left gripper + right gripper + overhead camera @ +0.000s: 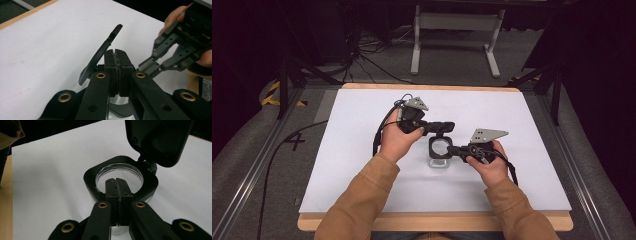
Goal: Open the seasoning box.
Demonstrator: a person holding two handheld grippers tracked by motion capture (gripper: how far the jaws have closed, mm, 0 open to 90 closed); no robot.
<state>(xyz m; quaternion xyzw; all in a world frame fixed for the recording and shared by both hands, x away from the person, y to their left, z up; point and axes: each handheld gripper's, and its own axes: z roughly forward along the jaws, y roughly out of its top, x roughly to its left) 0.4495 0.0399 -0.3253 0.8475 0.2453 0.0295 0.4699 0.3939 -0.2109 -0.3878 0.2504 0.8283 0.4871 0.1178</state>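
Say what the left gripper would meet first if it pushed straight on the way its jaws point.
Probably the right gripper: it sits just ahead and to one side of the left gripper, whose shut jaws hover over the clear container with its raised black lid. Depth is unclear.

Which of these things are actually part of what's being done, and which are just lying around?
In use:
jar, clear with a black rim
hinged lid, open
right gripper, clamped on the rim
left gripper, closed beside the lid

Lying about:
cables on the floor
white frame beyond the table
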